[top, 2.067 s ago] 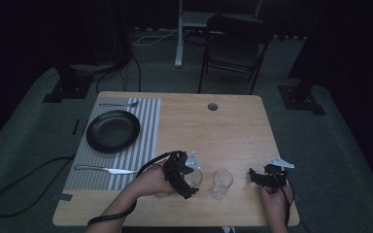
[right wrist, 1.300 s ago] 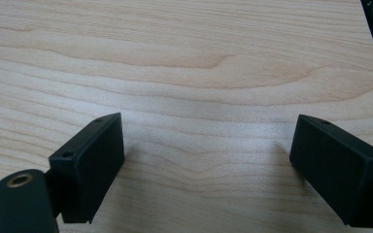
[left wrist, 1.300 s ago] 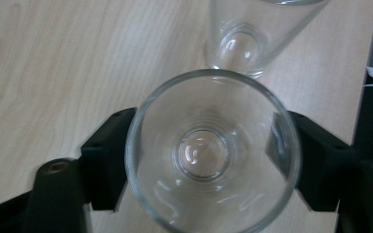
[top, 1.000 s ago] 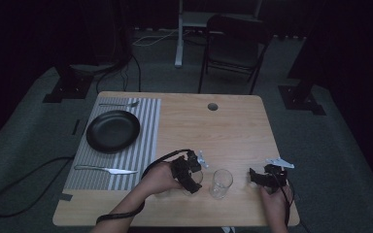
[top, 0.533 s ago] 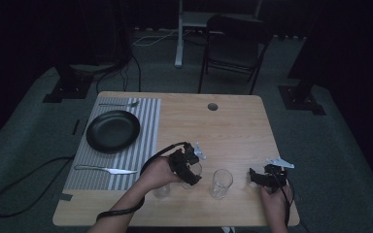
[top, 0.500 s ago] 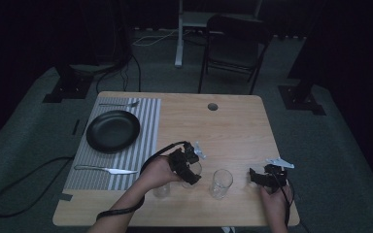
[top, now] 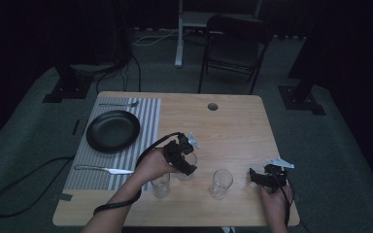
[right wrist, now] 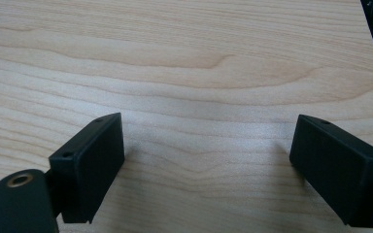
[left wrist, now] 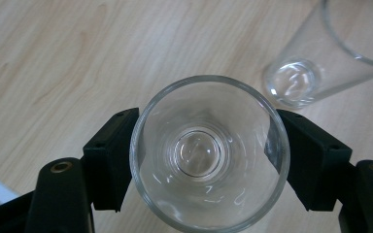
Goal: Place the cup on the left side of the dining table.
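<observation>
My left gripper (top: 186, 165) is shut on a clear drinking glass (top: 191, 157) near the middle of the wooden table (top: 233, 126). In the left gripper view I look down into this glass (left wrist: 194, 153), with a black jaw pressed on each side of it. A second glass (top: 160, 185) stands just in front of the left hand. A third glass (top: 221, 183) stands to its right. My right gripper (top: 253, 177) rests low at the table's front right, its jaws open over bare wood (right wrist: 223, 150) and holding nothing.
A black plate (top: 112, 130) lies on a striped placemat (top: 148, 114) at the table's left, with a fork (top: 119, 104) behind it and a knife (top: 104, 170) in front. A round hole (top: 212, 106) sits near the far edge. A chair (top: 233, 43) stands beyond the table.
My left gripper has carried its glass away from the person, toward the table's middle, uncovering the glass near the front edge. The right gripper has stayed still.
</observation>
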Demonstrator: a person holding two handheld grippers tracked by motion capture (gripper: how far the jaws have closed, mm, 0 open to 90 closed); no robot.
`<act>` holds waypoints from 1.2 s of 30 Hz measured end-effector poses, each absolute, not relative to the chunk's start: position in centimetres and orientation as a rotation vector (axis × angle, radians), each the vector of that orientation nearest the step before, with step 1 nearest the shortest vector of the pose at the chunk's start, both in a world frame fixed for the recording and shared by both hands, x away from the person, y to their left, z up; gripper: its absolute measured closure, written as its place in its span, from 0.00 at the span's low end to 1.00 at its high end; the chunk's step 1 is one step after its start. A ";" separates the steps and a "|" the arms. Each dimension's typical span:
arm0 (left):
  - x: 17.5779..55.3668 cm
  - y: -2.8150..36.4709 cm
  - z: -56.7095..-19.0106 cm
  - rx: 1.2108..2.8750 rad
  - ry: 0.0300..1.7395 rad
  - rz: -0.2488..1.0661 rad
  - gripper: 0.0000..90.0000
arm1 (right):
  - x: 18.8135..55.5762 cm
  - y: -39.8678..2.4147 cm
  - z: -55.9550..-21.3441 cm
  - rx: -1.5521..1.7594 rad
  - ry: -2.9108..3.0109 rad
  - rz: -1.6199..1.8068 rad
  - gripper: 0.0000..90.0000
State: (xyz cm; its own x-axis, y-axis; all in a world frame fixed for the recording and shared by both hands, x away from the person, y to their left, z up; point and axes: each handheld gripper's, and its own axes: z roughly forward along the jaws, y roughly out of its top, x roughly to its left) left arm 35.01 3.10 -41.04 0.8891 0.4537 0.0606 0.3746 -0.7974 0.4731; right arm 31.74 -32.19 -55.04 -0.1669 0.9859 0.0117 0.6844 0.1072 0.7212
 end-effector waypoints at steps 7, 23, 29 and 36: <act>35.8 4.5 -40.6 2.591 0.657 0.273 0.32 | 31.7 -32.2 -55.0 1.622 1.909 0.825 0.13; 37.6 9.4 -39.5 2.543 0.822 0.307 0.32 | 31.7 -32.2 -55.0 1.624 1.909 0.826 0.13; 38.1 11.4 -39.4 2.528 0.894 0.341 0.32 | 31.7 -32.2 -55.0 1.623 1.910 0.825 0.13; 38.9 14.3 -40.0 2.481 1.032 0.387 0.32 | 31.7 -32.2 -55.0 1.622 1.910 0.825 0.13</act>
